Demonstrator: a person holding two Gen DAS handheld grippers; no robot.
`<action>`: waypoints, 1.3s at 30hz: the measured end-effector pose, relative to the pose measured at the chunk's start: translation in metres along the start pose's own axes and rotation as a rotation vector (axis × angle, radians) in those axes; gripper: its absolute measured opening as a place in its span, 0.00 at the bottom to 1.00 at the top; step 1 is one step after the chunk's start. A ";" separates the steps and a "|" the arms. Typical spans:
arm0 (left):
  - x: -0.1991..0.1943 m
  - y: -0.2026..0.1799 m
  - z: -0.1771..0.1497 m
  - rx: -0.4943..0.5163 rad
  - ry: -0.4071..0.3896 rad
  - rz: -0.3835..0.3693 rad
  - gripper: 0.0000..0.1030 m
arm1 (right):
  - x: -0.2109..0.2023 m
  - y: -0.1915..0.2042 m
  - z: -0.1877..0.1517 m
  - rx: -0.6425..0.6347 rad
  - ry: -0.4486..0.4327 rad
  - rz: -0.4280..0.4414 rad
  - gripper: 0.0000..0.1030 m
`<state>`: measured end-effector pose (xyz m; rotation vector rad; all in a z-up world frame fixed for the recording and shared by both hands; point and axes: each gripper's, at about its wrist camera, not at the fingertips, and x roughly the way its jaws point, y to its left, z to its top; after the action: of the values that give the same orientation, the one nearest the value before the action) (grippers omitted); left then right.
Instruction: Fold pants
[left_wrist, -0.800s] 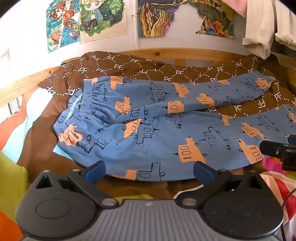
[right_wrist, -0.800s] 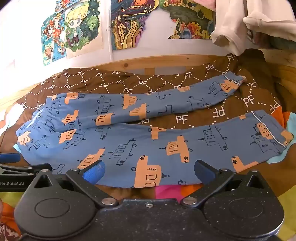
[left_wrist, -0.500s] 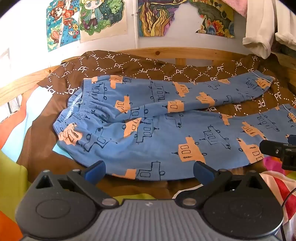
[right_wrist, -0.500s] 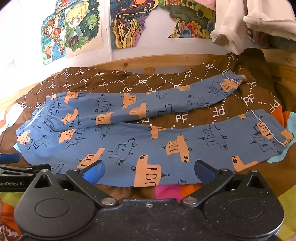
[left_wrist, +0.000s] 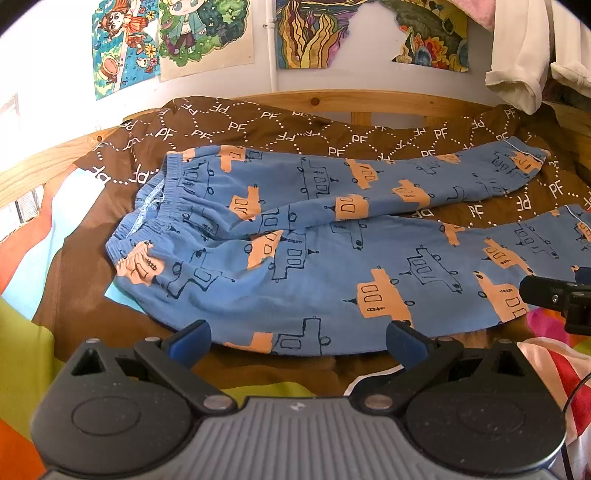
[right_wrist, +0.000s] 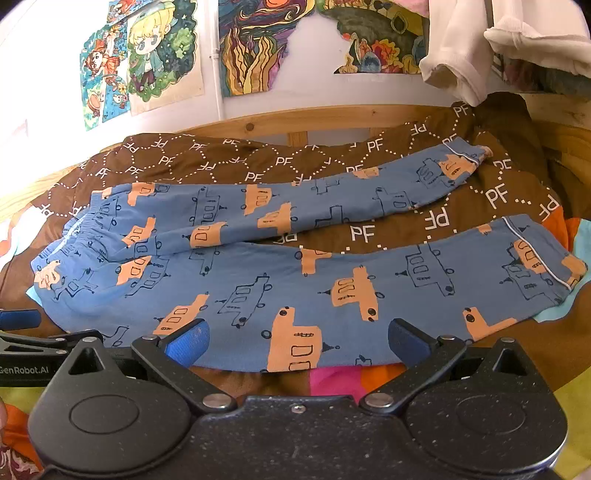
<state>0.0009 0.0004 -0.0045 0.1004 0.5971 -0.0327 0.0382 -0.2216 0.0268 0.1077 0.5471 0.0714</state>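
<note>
Pants (left_wrist: 295, 266) lie flat and unfolded on the brown blanket (left_wrist: 280, 129) with the white PF print, waistband (left_wrist: 155, 214) toward the left, legs running out to the right. In the right wrist view the pants (right_wrist: 258, 280) show full length: the far leg (right_wrist: 388, 192) angles up toward the headboard side, the near leg (right_wrist: 424, 280) runs along the near edge, and the two cuffs are well apart with brown blanket (right_wrist: 406, 225) showing between them.

Your left gripper (left_wrist: 297, 338) has its jaws spread wide, nothing between them. It sits just at the near hem of the pants, in the hip-to-thigh zone; can't tell if the blue pads (left_wrist: 190, 338) touch the cloth.

Your right gripper (right_wrist: 297, 338) is also spread wide and holds nothing. Its pads (right_wrist: 186, 341) overlap the near edge of the near leg around mid-length; contact can't be confirmed.

Each gripper shows at the edge of the other's view: right one (left_wrist: 557, 295) at the right side of the left view, left one (right_wrist: 22, 343) at the left side of the right view.

Wooden bed rail (right_wrist: 332, 118) runs behind the blanket; drawings (right_wrist: 147, 55) on the wall above; white cloth (right_wrist: 465, 48) hangs top right.
</note>
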 end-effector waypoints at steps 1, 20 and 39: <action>0.000 0.000 0.001 -0.001 0.001 0.001 1.00 | 0.000 0.000 0.000 0.000 0.001 0.000 0.99; 0.000 0.002 0.000 -0.002 0.003 0.000 1.00 | 0.000 -0.001 0.001 0.004 0.005 0.002 0.99; 0.001 0.002 -0.001 -0.004 0.009 0.002 1.00 | 0.003 0.000 -0.001 0.004 0.013 0.000 0.99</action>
<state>0.0008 0.0024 -0.0060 0.0973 0.6056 -0.0290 0.0401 -0.2210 0.0248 0.1110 0.5603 0.0709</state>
